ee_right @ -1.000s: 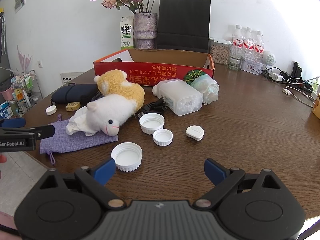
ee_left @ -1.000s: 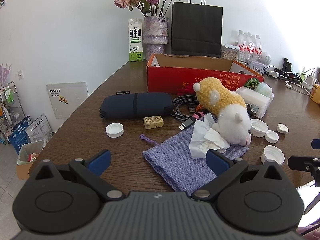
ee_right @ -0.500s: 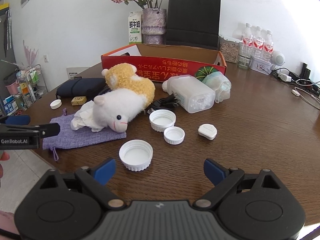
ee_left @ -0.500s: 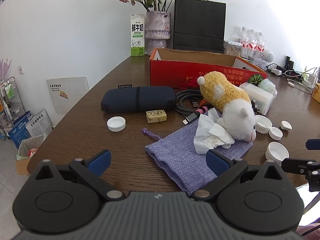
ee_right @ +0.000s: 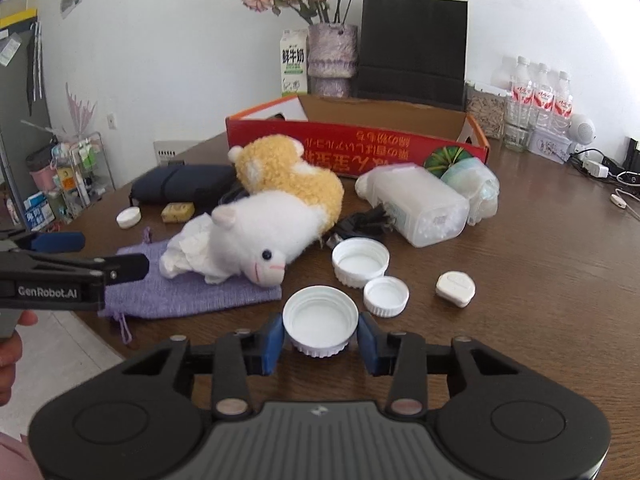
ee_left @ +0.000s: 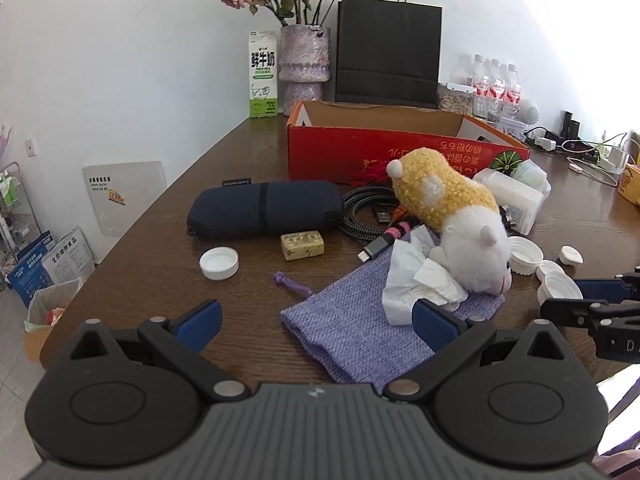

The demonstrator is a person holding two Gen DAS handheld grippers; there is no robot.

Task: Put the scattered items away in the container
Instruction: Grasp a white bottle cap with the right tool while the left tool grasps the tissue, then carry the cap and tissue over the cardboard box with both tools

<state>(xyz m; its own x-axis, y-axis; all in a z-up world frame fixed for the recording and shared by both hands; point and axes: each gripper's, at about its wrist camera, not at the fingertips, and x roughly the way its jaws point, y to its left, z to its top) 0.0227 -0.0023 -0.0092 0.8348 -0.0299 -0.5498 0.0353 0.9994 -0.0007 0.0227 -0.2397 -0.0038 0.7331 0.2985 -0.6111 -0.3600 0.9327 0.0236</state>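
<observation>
Since a second ago your right claw narrows around the large white cap, jaws closing, blue pads at its rim | cap: on the counter near its front edge, not lifted | your left claw: wide open, empty, over the purple pouch | red box: mid-counter.

Far along my surface: a milk carton, a vase of dried roses and a black paper bag; water bottles at far right, chargers and cables beyond.
</observation>
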